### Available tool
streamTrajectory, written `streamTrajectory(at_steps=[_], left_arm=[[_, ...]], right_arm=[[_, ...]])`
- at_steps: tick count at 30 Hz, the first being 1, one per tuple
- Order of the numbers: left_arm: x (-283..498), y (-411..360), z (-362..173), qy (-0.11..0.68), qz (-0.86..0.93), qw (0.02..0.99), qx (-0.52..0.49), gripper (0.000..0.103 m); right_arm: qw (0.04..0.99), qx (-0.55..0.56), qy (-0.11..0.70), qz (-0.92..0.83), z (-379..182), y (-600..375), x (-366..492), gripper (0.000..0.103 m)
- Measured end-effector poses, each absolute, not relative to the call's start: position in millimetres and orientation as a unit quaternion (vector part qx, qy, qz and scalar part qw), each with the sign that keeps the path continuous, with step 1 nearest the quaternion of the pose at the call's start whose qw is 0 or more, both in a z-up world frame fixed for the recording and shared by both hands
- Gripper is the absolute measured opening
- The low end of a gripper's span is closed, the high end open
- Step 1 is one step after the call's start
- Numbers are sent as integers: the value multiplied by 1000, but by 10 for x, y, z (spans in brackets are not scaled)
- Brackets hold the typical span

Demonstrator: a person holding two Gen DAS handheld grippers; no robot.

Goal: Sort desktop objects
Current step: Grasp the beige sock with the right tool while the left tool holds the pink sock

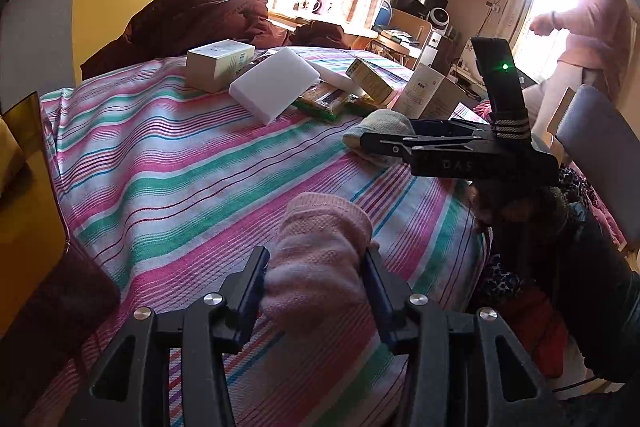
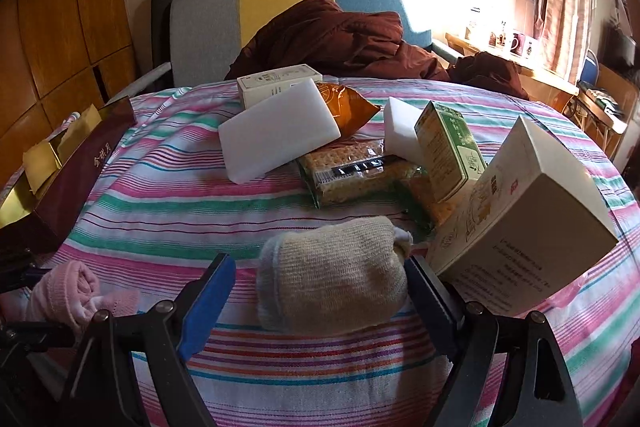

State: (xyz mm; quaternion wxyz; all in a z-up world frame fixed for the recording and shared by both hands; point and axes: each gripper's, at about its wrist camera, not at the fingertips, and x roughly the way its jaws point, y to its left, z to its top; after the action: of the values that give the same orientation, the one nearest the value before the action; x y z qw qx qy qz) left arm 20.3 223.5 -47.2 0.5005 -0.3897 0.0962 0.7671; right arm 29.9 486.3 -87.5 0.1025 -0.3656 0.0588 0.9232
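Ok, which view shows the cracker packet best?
The right wrist view: the cracker packet lies centred there, its barcode visible, under a white sponge's corner. The left wrist view shows only a distant sliver.

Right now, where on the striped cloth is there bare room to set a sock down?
The widest bare stretch of cloth lies between the maroon box on the left, the white sponge behind and the cream sock. It is crowded on the right: crackers, green carton and the big white box overlap there.

Striped cloth [image 2: 168,187] lies bare leftward; tilted carton [image 2: 532,211] crowds the right fingers [image 2: 430,291].
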Motion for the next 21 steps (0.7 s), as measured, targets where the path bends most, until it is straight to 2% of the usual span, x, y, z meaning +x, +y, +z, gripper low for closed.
streamTrajectory(at_steps=[2,8,15,21], left_arm=[[186,2241,-478,93,766,501,-392,49],[131,2274,-535,78,761,500,-406,49],[165,2267,-545,77,768,491,-404,42],[216,2168,-451,68,778,487,-392,40]], right_arm=[[107,-364,53,924,-891,4857,300,85],[127,-365,30,922,-945,4844,315,72],[128,-356,40,925,-925,4784,352,69],[99,-345,52,932,-833,4577,343,69]])
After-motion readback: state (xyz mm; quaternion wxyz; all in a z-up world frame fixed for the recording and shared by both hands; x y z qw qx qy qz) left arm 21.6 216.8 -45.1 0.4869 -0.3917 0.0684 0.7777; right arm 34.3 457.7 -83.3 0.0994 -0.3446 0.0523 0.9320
